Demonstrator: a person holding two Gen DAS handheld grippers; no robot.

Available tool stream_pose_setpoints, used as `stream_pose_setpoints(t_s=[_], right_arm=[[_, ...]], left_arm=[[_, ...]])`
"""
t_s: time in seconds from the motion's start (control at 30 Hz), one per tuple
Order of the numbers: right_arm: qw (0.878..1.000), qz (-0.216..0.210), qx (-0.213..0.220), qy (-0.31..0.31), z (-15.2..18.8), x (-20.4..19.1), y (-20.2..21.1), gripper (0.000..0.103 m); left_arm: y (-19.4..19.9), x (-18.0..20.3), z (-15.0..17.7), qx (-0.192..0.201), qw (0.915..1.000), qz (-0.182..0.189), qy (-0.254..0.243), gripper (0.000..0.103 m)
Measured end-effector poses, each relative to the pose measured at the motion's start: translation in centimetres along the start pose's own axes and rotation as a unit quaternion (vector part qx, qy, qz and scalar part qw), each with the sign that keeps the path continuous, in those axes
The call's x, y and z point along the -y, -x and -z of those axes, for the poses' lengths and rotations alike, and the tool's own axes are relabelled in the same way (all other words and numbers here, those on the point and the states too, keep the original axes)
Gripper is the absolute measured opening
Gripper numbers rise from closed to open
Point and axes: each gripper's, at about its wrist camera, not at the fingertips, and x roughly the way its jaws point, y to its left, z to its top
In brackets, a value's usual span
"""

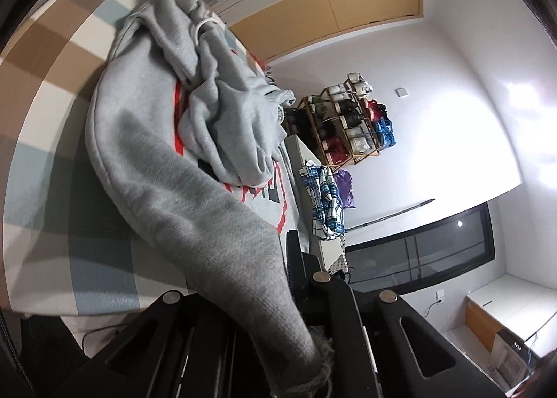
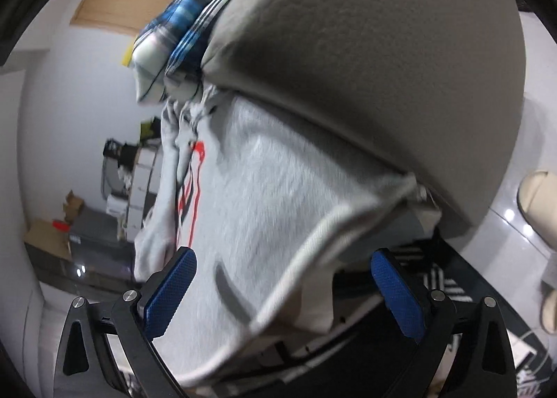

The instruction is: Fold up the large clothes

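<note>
In my left wrist view, the left gripper [image 1: 315, 356] at the bottom centre is pressed together, pinching a sleeve end of the grey sweatshirt [image 1: 167, 161]. The garment lies bunched across the checked bedspread [image 1: 52, 92], filling the left half of the frame. A blue plaid shirt [image 1: 325, 203] hangs right of centre.

In my right wrist view, the right gripper [image 2: 283, 293] stands spread wide, blue pads [image 2: 170, 293] apart, with the sweatshirt's hem between them, ungripped, under a grey padded edge [image 2: 383, 50].
</note>
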Motion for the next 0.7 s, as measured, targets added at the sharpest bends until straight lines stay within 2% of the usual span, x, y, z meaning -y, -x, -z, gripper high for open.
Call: stream_pose_setpoints(t_s=[0.07, 0.1, 0.13, 0.17, 0.2, 0.27, 0.37, 0.47, 0.57, 0.7], right_arm=[[1.0, -0.012, 0.018, -0.013, -0.1, 0.0, -0.1, 0.095], [0.999, -0.016, 0.024, -0.013, -0.3, -0.1, 0.0, 0.086], [0.999, -0.019, 0.028, -0.01, -0.3, -0.4, -0.1, 0.082], [0.999, -0.015, 0.031, -0.001, -0.2, -0.9, -0.1, 0.069], [0.999, -0.008, 0.035, 0.01, -0.1, -1.3, 0.0, 0.057], [0.998, 0.019, 0.036, 0.046, 0.0, -2.4, 0.2, 0.043], [0.99, 0.061, 0.066, 0.111, 0.2, -4.2, 1.0, 0.026], [0.983, 0.077, 0.081, 0.145, 0.2, -5.4, 1.8, 0.016], [0.974, 0.093, 0.09, 0.186, 0.4, -6.9, 2.5, 0.013], [0.949, 0.088, 0.111, 0.282, 1.3, -11.6, 3.4, 0.013]], left_arm=[[-0.2, -0.1, -0.2, -0.001, 1.0, 0.001, -0.009, 0.003], [-0.3, -0.2, -0.2, -0.002, 0.9999, 0.002, -0.013, 0.003], [-0.5, -0.4, -0.1, -0.002, 0.9999, 0.003, -0.015, 0.003], [-0.4, -0.6, -0.1, -0.003, 0.9999, 0.004, -0.014, 0.003], [-0.7, -0.8, -0.1, -0.008, 0.9999, 0.005, -0.013, 0.003], [-1.0, -1.2, 0.1, -0.014, 0.9998, 0.004, -0.012, 0.003], [-1.5, -1.6, 0.4, -0.024, 0.9996, -0.006, -0.015, 0.003], [-1.6, -1.8, 0.3, -0.027, 0.9996, -0.005, -0.01, 0.003], [-1.6, -2.1, 0.4, -0.029, 0.9996, -0.005, -0.004, 0.003], [-1.6, -2.4, 0.3, -0.03, 0.9995, -0.002, 0.006, 0.003]])
